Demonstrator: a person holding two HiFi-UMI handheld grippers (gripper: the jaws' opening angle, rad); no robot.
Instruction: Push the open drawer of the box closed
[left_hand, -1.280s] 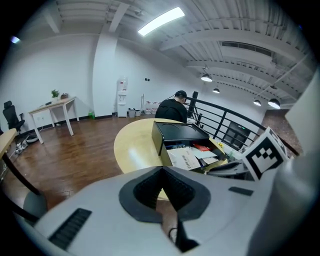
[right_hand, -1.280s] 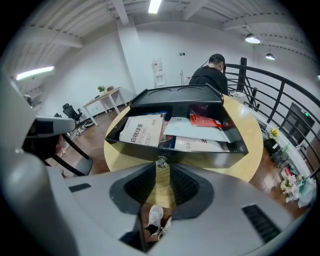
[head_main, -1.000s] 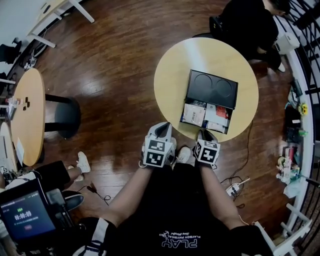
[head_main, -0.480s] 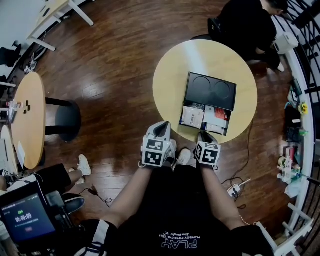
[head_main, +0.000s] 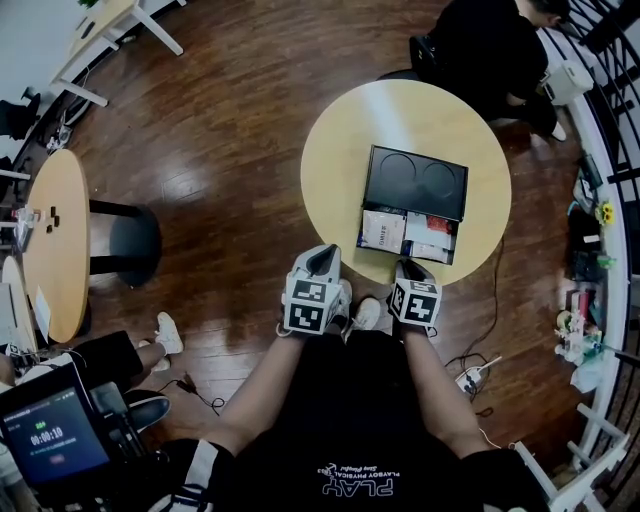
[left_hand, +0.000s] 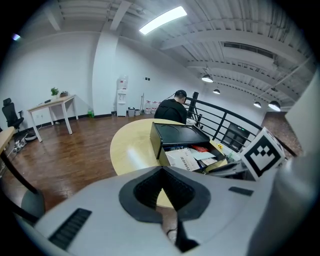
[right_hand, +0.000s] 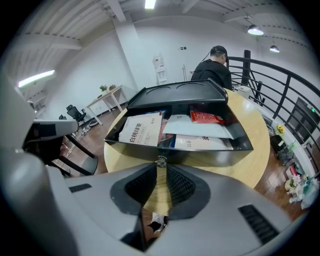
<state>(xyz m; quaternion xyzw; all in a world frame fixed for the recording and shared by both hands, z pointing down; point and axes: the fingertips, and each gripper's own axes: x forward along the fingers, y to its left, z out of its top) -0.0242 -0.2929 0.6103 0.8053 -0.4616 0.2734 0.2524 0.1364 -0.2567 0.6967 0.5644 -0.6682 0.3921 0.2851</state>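
Note:
A black box sits on the round yellow table. Its drawer is pulled out toward me and holds papers and packets. In the right gripper view the drawer's front wall fills the near field. My right gripper is shut, its tips right at that wall by a small knob. From the head view my right gripper is at the table's near edge against the drawer front. My left gripper is shut and empty, off the table's near left edge, with the box ahead to its right.
A person in black sits at the table's far side. A black railing runs along the right. Another round table and a dark stool stand at left. A power strip lies on the wood floor.
The head view has drifted slightly. My right gripper has edged up to the drawer front. The left gripper has hardly moved.

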